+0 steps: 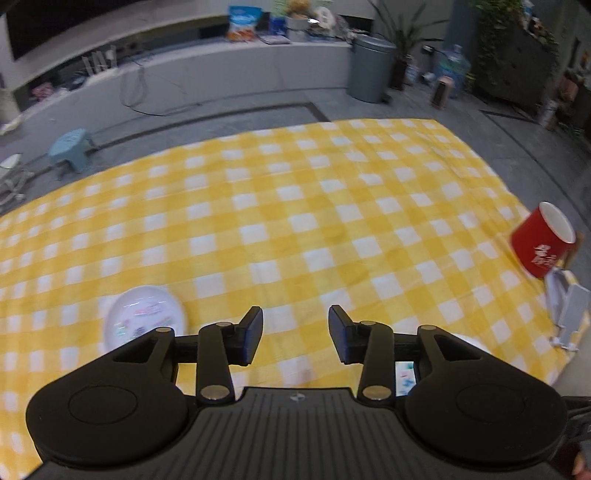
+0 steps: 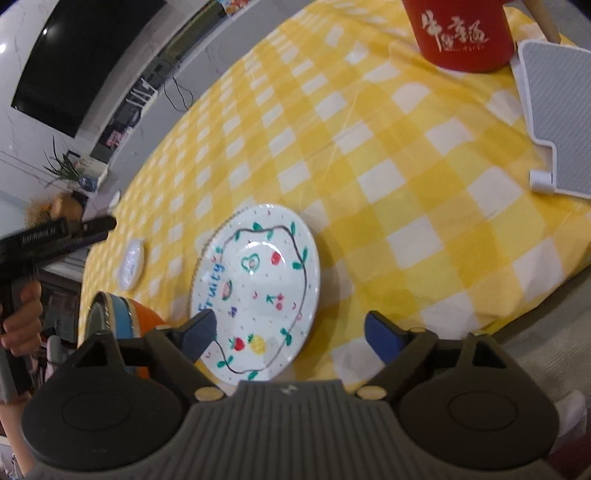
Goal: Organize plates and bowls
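The right tongs (image 2: 291,334) stand wide apart with nothing clamped; their blue pads hang just over the near part of a round white plate painted with fruit and the word "Fruity" (image 2: 258,288), which lies flat on the bench near its near edge. Left of that plate sits an orange and blue striped bowl (image 2: 125,317), partly hidden behind the tongs' body. Farther left lies a small white dish (image 2: 132,264).

The left tongs (image 1: 295,334) are also apart and empty, held above bare cloth. A small white plate with a faint print (image 1: 146,317) lies just to their left, and a sliver of another printed plate shows under their right arm.

The bench is covered by a yellow and white checked cloth (image 1: 295,206), whose middle and far parts are open. At its right edge stand a red mug with white lettering (image 2: 458,33) and a white and grey ribbed rack (image 2: 557,122).

Beyond the bench the left view shows a grey floor, a pale blue stool (image 1: 70,147), a grey bin (image 1: 371,68) and a long low ledge.
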Demonstrator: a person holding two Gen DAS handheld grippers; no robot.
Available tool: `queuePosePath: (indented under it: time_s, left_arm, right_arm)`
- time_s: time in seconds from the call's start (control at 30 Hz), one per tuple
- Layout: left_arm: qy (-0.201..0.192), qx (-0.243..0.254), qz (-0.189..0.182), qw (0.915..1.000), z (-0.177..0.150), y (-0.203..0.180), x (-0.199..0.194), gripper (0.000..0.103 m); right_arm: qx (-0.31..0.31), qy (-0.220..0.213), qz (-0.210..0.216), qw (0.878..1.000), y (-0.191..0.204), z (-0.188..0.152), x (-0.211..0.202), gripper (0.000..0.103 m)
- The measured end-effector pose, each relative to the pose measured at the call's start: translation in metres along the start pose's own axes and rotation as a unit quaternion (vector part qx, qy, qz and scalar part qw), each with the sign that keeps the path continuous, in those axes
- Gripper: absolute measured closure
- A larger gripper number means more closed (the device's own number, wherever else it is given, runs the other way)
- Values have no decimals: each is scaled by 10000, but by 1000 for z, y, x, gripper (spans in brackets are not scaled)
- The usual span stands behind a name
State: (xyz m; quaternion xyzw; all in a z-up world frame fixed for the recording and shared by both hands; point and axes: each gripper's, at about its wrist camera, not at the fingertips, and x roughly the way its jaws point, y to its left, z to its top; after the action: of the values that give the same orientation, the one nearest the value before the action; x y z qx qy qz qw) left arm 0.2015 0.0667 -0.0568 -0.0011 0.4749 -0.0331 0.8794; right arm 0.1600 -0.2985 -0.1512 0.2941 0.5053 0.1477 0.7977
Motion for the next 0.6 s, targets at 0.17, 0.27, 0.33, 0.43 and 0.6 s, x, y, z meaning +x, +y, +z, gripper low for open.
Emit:
queuePosePath:
  time_s: [0.17,0.27,0.33,0.43,0.6]
  left_arm:
    - [-58,-156,404,9990,-9,12,-9,55]
    - [-124,-228,584,9980,-11,21,-14,54]
    - [-185,-240,674,9973,-10,27,-18,52]
    - [-294,-324,650,9969,-9,39,-23,50]
    - [-322,-674,716,9946,-9,71,-24,49]
  right_arm:
    - [-297,-209,233,9991,17,10,-15,12]
    - [-603,-402,516,9960,38,14,-29,12]
    - [-860,-479,601,9933,54,16,-36,12]
    - [-1121,-488,716,9899,78,20,-38,12]
    - [-1345,-384,1125,9838,125,26,-33,12]
